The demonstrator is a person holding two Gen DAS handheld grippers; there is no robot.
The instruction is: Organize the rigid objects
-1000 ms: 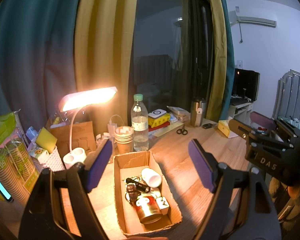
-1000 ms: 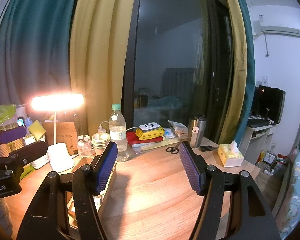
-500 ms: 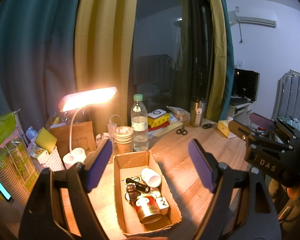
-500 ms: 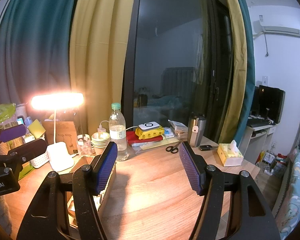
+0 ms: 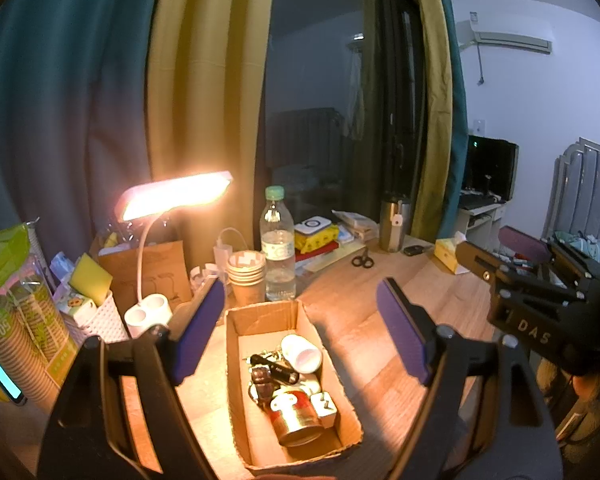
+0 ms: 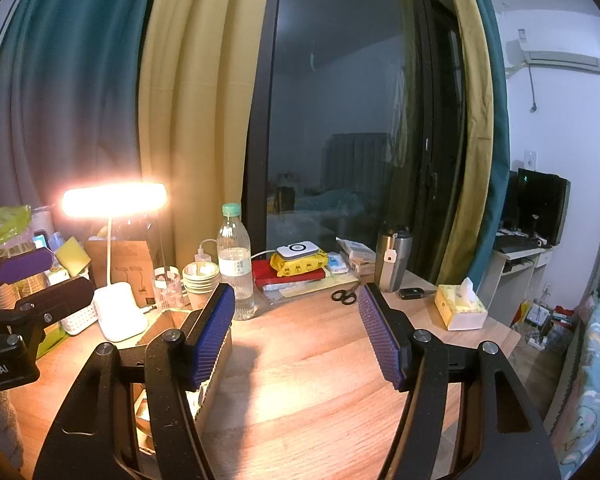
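An open cardboard box [image 5: 260, 320] lies on the wooden desk [image 6: 300, 380], straight ahead in the left wrist view. It holds a gold tin can [image 5: 298, 416], a black flashlight [image 5: 274, 368], a white bottle [image 5: 302, 354], a white plug [image 5: 324, 404] and other small items. My left gripper [image 5: 300, 334] hovers open above the box, nothing between its pads. My right gripper [image 6: 296, 334] is open and empty over bare desk just right of the box [image 6: 164, 322]. Each gripper appears at the edge of the other's view.
At the desk's back stand a lit desk lamp [image 5: 176, 200], a water bottle [image 5: 277, 248], stacked paper cups [image 5: 246, 276], a steel tumbler [image 6: 392, 260], scissors [image 6: 345, 295], books [image 6: 288, 274] and a tissue box [image 6: 460, 306]. A white basket [image 5: 96, 316] and cup sleeves [image 5: 24, 332] crowd the left.
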